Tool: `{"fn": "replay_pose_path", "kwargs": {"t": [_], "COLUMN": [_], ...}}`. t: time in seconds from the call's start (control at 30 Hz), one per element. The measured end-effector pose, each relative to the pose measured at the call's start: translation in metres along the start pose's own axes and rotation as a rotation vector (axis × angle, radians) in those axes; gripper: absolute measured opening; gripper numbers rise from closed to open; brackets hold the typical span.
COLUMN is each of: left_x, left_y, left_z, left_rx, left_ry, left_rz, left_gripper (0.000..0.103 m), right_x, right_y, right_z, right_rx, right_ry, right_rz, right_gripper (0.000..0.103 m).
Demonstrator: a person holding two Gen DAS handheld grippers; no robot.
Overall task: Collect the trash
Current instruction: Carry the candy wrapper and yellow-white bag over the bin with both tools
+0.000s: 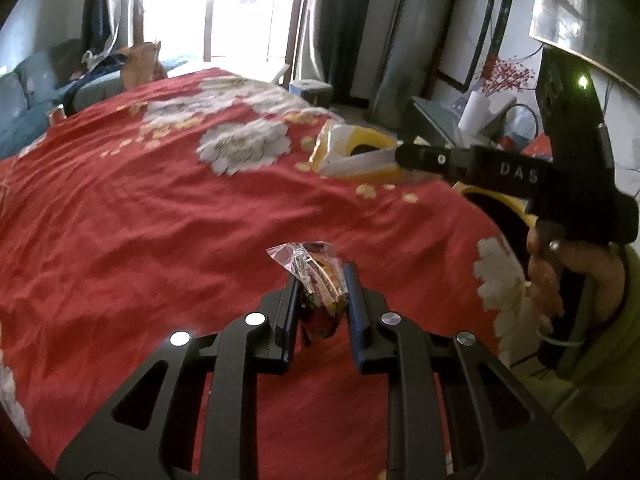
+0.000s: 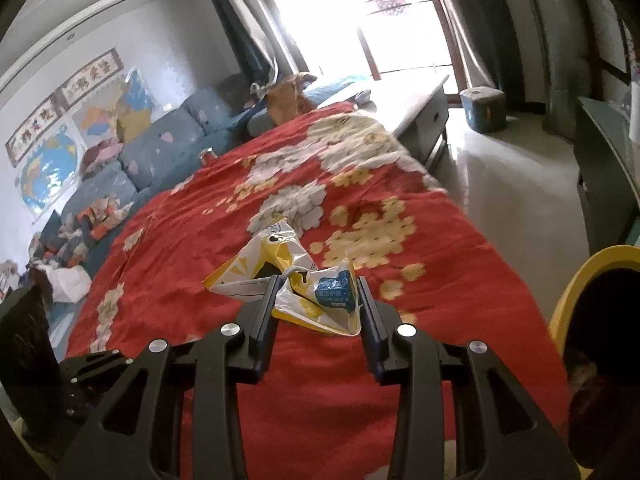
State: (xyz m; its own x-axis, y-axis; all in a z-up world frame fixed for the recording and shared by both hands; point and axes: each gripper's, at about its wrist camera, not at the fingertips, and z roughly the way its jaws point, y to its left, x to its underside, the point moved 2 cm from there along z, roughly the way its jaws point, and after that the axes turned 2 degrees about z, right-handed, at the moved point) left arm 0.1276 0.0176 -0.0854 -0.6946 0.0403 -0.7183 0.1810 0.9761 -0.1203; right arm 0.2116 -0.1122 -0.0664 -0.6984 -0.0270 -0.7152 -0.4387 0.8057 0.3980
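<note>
- The left gripper is clamped on a small snack wrapper, held just above the red bedspread. Only the lower part sits between the pads; the clear crinkled top sticks out free, so I'd say a quick swing could let the slick film slide out.
- That wrapper is clear plastic with a brown and yellow print, crumpled tight.
- The right gripper has its fingers closed on a yellow and white plastic bag with a blue label. Most of the bag trails ahead over the bedspread, so it may snag or slip loose.
- The bag is thin, floppy and creased, with a white cord showing.
- The yellow bin stands at the right edge of the bed. Loose film could catch on its rim and fall outside.
</note>
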Motion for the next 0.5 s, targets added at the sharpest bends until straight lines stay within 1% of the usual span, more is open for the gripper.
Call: {"fn": "replay_pose_path", "kwargs": {"t": [0.2,0.5], "left_x": [-0.013,-0.026], "left_y": [-0.015,-0.041], "left_z": [0.001,0.009], "left_rx": [0.016,0.049], "left_ry": [-0.024,-0.033], "left_rz": [0.014,0.05], "left_gripper": [0.015,0.015], "right_x": [-0.002,-0.004], "right_y": [-0.018,-0.048], "right_z": [-0.018,-0.049], "right_rx": [0.026,0.079], "right_ry": [-0.03,-0.082], "right_rz": [0.037,0.089], "right_gripper": [0.035,0.035]}}
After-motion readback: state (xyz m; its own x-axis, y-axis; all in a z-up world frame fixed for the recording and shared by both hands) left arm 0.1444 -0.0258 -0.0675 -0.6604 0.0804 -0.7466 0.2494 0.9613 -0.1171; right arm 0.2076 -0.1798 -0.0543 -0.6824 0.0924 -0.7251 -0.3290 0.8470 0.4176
